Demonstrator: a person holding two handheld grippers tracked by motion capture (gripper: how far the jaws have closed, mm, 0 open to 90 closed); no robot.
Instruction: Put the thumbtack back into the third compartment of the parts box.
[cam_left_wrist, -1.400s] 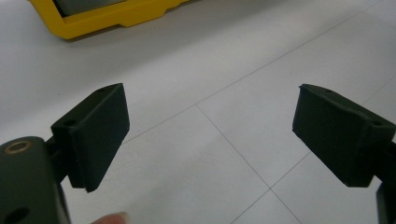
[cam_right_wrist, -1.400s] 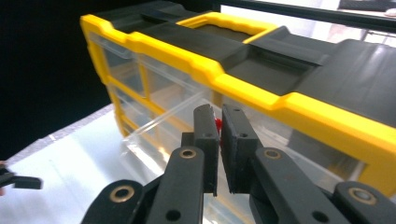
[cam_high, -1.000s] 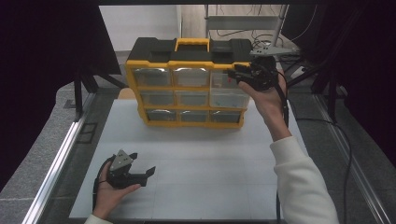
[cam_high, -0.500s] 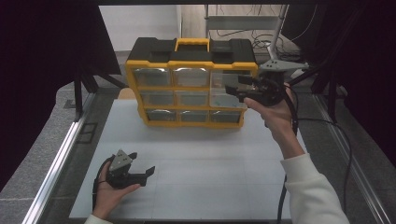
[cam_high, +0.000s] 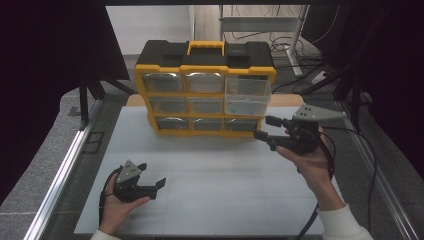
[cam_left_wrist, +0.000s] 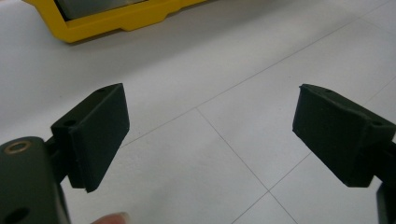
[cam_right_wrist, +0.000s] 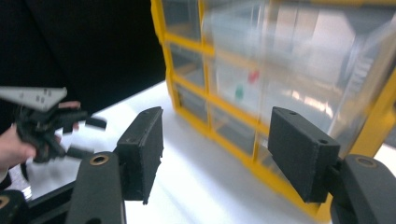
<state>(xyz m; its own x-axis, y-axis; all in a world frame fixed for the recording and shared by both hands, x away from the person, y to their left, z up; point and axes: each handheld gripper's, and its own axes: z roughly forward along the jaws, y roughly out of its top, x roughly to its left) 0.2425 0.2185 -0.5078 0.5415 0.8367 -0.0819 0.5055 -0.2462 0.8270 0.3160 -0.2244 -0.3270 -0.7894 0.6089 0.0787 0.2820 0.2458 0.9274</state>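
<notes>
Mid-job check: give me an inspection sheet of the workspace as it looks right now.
Surface: white tabletop, bare in front.
Job's things: yellow organizer upright at the far edge; top-right drawer pulled out.
Clutter: nothing seen.
Grippers: left claw open, low at the near left; right claw open, empty, beside the organizer's lower right corner.
Cables: one trails from each claw; more on the floor behind.
Surroundings: black curtains at both sides, metal rail at left.

The right gripper has drawn back from the organizer's top-right drawer toward 4 o'clock, leaving that drawer pulled out.
</notes>
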